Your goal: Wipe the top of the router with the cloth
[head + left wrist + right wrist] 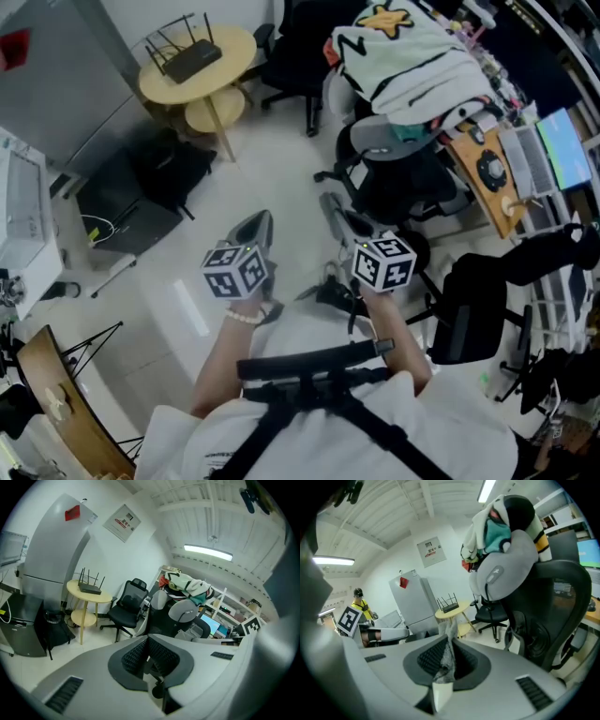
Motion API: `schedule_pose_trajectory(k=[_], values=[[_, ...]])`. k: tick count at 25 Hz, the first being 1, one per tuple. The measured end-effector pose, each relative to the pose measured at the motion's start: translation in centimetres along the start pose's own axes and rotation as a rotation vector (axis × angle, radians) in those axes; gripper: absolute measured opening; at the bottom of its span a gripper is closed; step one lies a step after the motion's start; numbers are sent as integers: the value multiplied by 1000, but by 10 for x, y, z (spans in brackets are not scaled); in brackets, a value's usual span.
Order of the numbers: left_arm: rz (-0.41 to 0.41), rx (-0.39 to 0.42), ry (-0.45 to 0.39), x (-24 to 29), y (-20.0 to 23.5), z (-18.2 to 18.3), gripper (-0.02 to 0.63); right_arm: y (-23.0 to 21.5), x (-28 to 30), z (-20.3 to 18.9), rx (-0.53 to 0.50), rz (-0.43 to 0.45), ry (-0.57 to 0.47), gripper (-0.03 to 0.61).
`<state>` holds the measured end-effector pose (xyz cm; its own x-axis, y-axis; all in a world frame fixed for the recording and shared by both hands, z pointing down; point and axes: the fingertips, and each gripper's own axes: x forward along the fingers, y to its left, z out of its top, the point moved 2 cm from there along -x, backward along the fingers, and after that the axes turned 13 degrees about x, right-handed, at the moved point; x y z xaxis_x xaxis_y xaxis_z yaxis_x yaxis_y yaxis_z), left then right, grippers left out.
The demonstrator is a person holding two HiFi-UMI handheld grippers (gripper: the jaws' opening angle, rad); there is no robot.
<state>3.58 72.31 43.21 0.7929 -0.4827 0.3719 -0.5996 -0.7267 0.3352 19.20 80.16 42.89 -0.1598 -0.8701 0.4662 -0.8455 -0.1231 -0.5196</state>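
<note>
The black router (192,58) with upright antennas lies on a round yellow table (234,52) far off at the upper left. The left gripper view shows the router (89,588) across the room, and the right gripper view shows the router (450,605) too. My left gripper (253,227) is held in mid air over the floor, shut with nothing between its jaws (146,641). Beside it, my right gripper (333,211) is shut on a thin grey cloth (449,656) that sticks up from between the pads. Both grippers are well short of the table.
A black office chair (305,52) stands right of the table. A chair piled with clothes (412,56) is close on the right, next to a desk with a laptop (553,150). A grey cabinet (56,84) and black boxes (141,202) are left. A person in yellow (360,603) stands far off.
</note>
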Motion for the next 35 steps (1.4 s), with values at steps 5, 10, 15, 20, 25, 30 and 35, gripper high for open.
schedule_pose_trajectory(k=[5,10,15,20,25,30,35], values=[[41,-13,-18,-30,34,1,-3,36,22,-10,-27,36,20,37],[86,-33,-29,-63,69,-3,-3,77,43,-28,-53,75,54,37],[127,-69,-41,-83,101,-9,-3,103,69,-40,-73,106,94,37],[160,-96,-38,-72,133,-6,-3,110,110,-35,-80,132,127,37],[209,-101,-28,-44,168,8,-3,104,166,-15,-66,170,155,37],[242,-93,-18,1,206,43,-3,102,231,26,-61,213,173,37],[279,-91,-20,54,239,86,-3,89,289,77,-54,243,182,37]])
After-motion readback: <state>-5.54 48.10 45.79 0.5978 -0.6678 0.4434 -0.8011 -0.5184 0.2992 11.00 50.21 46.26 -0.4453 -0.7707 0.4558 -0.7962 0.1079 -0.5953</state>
